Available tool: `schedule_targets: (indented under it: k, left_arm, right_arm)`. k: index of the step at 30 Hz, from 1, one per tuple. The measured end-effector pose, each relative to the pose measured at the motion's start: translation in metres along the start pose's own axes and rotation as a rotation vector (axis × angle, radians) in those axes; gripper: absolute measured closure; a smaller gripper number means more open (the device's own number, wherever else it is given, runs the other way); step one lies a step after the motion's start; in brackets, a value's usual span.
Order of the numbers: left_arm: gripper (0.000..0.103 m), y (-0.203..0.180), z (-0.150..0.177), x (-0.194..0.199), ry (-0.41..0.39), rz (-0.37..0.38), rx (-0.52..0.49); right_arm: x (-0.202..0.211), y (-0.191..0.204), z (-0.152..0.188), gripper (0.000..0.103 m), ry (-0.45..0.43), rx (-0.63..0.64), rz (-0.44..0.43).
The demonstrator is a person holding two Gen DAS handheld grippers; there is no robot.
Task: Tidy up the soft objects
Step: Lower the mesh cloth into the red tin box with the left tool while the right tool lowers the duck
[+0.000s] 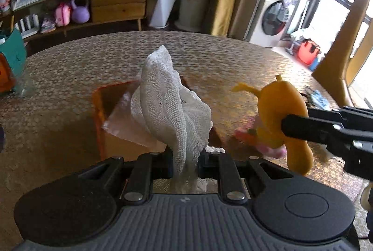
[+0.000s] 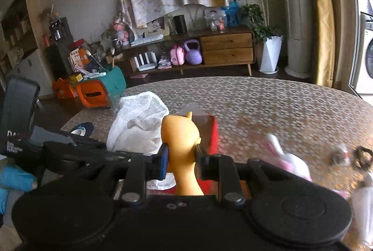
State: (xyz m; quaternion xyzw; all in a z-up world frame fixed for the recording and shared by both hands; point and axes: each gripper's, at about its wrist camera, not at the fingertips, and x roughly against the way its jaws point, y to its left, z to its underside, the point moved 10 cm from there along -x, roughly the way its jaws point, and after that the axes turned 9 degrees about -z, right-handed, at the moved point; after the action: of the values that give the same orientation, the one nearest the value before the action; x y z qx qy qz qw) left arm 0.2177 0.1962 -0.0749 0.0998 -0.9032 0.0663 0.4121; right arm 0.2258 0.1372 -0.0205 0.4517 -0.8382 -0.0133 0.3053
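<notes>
My left gripper (image 1: 185,158) is shut on a white mesh cloth (image 1: 167,99), which stands up above an orange clear-sided box (image 1: 99,108) on the table. The cloth also shows in the right wrist view (image 2: 137,125). My right gripper (image 2: 180,161) is shut on a yellow soft toy (image 2: 181,143) and holds it over the same box (image 2: 213,134). In the left wrist view the right gripper (image 1: 286,127) comes in from the right with the yellow toy (image 1: 279,108) beside the cloth.
A pink and white plush (image 2: 286,160) lies on the patterned round table (image 2: 268,106) to the right. Small dark items (image 2: 361,156) lie at the far right. An orange stool (image 2: 93,93) and a teal bin (image 2: 116,80) stand past the table's left edge.
</notes>
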Motion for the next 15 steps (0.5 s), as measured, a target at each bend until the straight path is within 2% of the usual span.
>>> schedule_targets:
  k: [6, 15]
  left_arm:
    - [0.085, 0.022, -0.016, -0.034, 0.040, -0.051, -0.027]
    - [0.085, 0.029, -0.018, -0.089, 0.155, -0.026, -0.050]
  right_arm:
    - [-0.044, 0.000, -0.009, 0.080, 0.021, -0.008, 0.002]
    - [-0.109, -0.017, -0.006, 0.079, 0.082, -0.084, 0.024]
